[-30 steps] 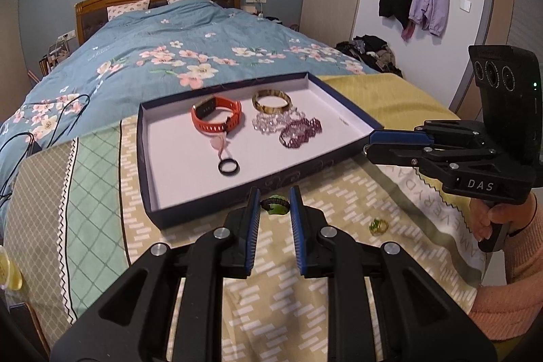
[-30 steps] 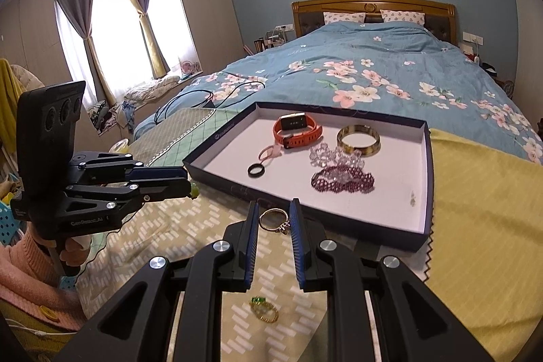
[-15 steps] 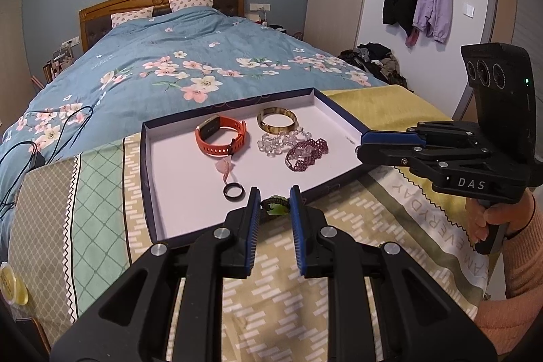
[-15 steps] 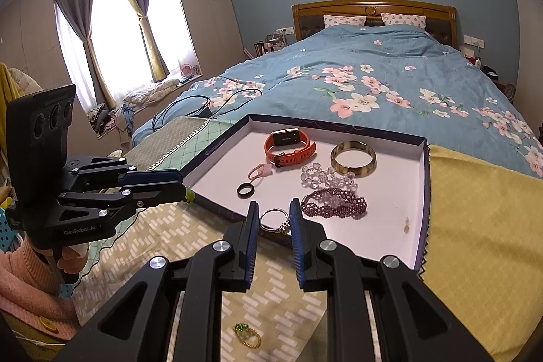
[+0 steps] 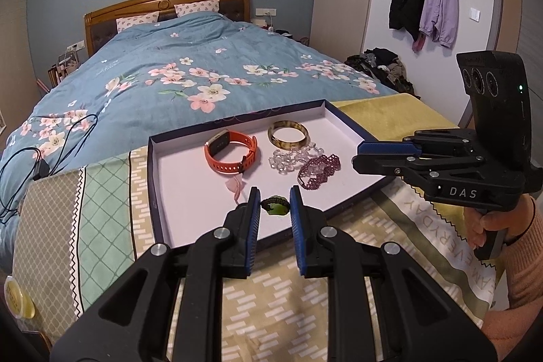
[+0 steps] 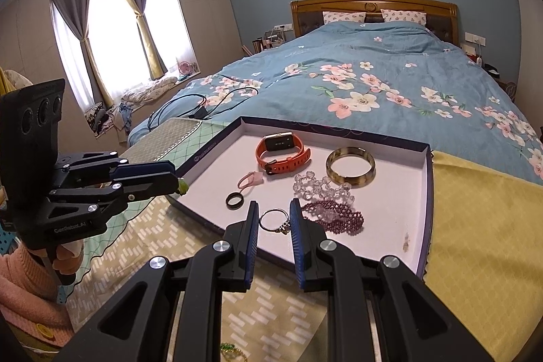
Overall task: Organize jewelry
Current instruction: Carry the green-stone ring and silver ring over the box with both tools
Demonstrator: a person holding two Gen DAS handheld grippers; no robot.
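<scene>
My left gripper (image 5: 274,206) is shut on a green-stone ring (image 5: 274,208) and holds it above the near edge of the dark-rimmed tray (image 5: 154,185). My right gripper (image 6: 274,219) is shut on a silver ring (image 6: 275,221) over the tray's near part (image 6: 426,236). In the tray lie an orange watch (image 6: 281,153), a horn bangle (image 6: 350,165), a clear bead bracelet (image 6: 320,185), a purple bead bracelet (image 6: 336,216), a pink ring (image 6: 249,180) and a black ring (image 6: 235,201). The left gripper (image 6: 180,185) also shows in the right wrist view, the right gripper (image 5: 359,155) in the left.
A gold ring with green stones (image 6: 232,351) lies on the patterned cloth (image 6: 152,226) under my right gripper. The tray sits at the foot of a floral bed (image 6: 373,83). A black cable (image 5: 37,168) lies on the bed at left.
Both grippers rose and moved forward from the cloth to over the tray, each carrying its ring.
</scene>
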